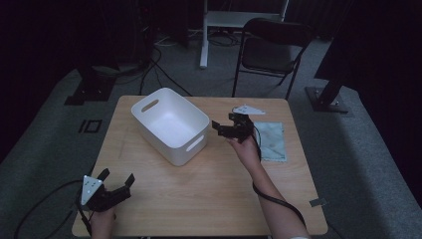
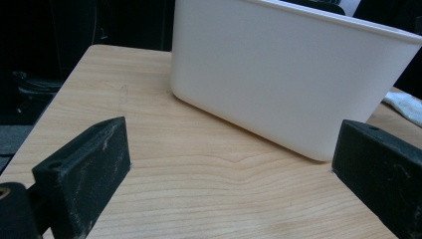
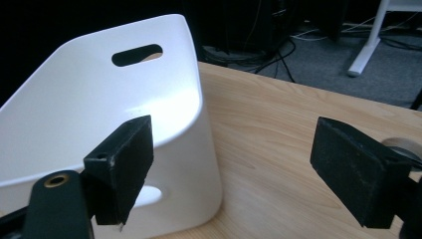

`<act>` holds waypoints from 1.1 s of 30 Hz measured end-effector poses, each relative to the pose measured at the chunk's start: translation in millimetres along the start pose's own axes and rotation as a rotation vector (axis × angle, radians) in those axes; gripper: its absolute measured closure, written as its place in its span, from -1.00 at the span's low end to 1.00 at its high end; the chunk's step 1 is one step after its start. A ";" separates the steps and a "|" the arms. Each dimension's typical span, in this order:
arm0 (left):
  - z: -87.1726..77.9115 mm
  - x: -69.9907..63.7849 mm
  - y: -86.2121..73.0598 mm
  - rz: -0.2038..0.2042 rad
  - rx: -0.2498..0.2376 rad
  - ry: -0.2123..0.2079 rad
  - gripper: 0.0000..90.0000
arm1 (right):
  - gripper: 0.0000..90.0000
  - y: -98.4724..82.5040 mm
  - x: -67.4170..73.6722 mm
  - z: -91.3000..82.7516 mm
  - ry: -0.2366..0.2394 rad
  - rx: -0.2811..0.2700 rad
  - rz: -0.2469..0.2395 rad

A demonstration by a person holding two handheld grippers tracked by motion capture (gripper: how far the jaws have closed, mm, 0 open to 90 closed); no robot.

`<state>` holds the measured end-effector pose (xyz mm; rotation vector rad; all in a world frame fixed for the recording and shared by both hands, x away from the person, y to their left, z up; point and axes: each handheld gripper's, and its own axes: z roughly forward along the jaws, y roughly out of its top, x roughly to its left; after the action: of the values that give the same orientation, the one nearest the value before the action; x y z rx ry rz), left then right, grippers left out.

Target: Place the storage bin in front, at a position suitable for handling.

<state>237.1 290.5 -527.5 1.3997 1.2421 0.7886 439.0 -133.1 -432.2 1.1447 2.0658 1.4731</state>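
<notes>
A dim room with dark curtains surrounds a light wooden bench (image 1: 209,184), and the high view takes in a black folding chair (image 1: 271,50), a white stand leg (image 1: 203,35) and cables on the grey carpet behind it. On the bench sits a white plastic bin (image 1: 170,124), set at an angle left of centre toward the far edge, empty, with rounded corners and a slot handle cut into each short end. A pale blue-grey cloth (image 1: 269,141) lies flat at the bench's right side, just beyond the right gripper (image 1: 222,129), which hovers near the bin's right end with its jaws spread apart and nothing between them. The left gripper (image 1: 117,179) sits at the near left corner, well apart from the bin, jaws likewise wide and empty. The left gripper view adds the bin's smooth long wall (image 2: 293,79) from low down and a corner of the cloth (image 2: 405,105) past it. The right gripper view looks into the bin's glossy interior (image 3: 99,99) and its far handle slot. No label or writing can be read on anything.
</notes>
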 end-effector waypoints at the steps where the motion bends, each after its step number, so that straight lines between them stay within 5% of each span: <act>1: 0.3 -0.2 0.2 0.000 -0.002 -0.002 -0.95 | -0.62 1.0 0.5 2.0 0.003 0.001 0.002; 22: 1.0 -0.8 0.6 -0.003 0.000 -0.023 -0.95 | -0.49 13.8 12.2 42.5 0.036 0.067 -0.003; 33: 0.3 -1.1 0.6 -0.006 -0.007 -0.026 -0.95 | -0.02 18.3 18.7 61.5 0.008 0.163 -0.048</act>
<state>237.3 289.4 -526.9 1.3954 1.2217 0.7676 477.0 -78.2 -436.9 1.1414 2.2373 1.3087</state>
